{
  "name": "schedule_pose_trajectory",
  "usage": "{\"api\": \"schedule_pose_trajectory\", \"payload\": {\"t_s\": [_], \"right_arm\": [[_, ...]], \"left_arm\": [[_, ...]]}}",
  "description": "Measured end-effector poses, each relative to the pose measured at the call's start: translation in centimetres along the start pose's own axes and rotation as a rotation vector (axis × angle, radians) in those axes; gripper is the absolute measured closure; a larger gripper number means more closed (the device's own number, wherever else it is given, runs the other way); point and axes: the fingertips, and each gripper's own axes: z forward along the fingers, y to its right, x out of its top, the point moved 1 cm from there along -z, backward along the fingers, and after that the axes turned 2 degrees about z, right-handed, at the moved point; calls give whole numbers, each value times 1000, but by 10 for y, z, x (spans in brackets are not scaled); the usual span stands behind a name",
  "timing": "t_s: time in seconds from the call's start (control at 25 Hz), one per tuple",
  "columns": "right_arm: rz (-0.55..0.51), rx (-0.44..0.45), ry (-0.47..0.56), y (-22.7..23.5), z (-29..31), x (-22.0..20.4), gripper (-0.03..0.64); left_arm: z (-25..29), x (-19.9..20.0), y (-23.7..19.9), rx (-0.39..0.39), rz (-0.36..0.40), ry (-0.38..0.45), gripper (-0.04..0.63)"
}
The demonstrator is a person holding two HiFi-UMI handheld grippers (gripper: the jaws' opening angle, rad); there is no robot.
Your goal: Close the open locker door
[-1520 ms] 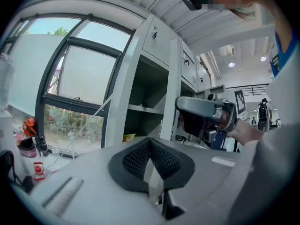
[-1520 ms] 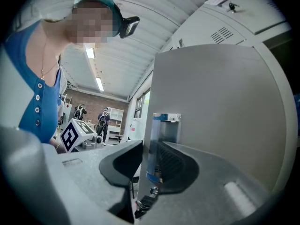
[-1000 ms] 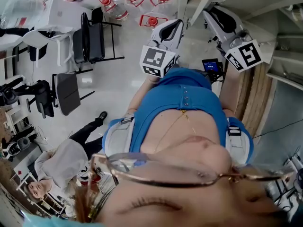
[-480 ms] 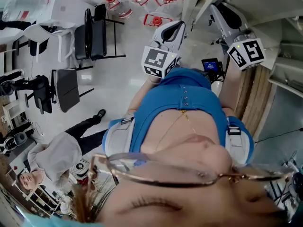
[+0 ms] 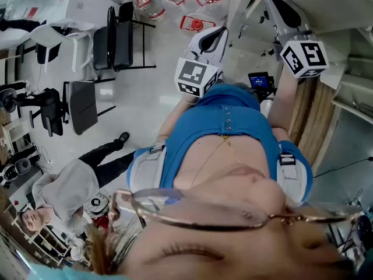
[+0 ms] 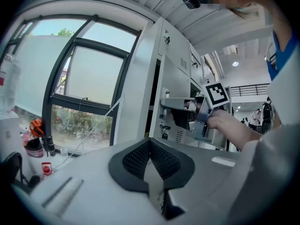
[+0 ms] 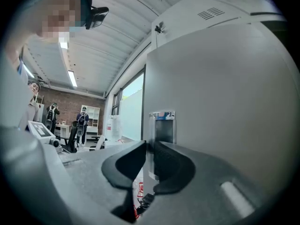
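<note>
The grey locker door [image 7: 225,102] fills the right gripper view, with a small label plate [image 7: 162,125] near its free edge. My right gripper [image 7: 150,146] has that thin edge between its pads, and they press on it. From the left gripper view the tall grey locker [image 6: 176,74] stands beside a window, and the right gripper [image 6: 206,114] with its marker cube is up against it. My left gripper [image 6: 151,146] is shut with nothing in it and hangs back from the locker. In the head view the left gripper [image 5: 215,34] and the right gripper [image 5: 280,10] are raised in front of the blue shirt.
Black chairs [image 5: 119,39] and water jugs with red caps [image 5: 192,23] stand on the floor to the left. A person in grey [image 5: 64,191] is behind at the lower left. A wide window [image 6: 84,78] lies left of the locker, and a wooden panel [image 5: 309,115] to the right.
The right gripper's marker cube has moved a little up and to the right in the head view. The left gripper has barely moved. The person in grey has shifted slightly.
</note>
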Motion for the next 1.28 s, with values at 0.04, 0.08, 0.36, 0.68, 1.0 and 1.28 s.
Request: {"api": "schedule_pose_trajectory", "payload": {"t_s": [0.04,0.08,0.36,0.68,1.0,1.28], "right_arm": [[-2,-6,-1,1,1,1,565],[-4,-11,-1,3,2,1,566],[-12,-71,-22,12,17,-1,569],[-33,-119,-53,23,28,0,577],[-46,-156,-63,26,35,2,578],[-59,-179,-60,27,36,1,572]], "left_arm": [[-1,1,0,1,-1,2,595],[-2,1,0,3,-2,4,595],[-4,2,-9,24,-11,2,595],[-1,7,-10,21,-10,-5,595],[-2,7,-15,16,-20,-13,595],[0,7,-15,20,-16,-6,595]]}}
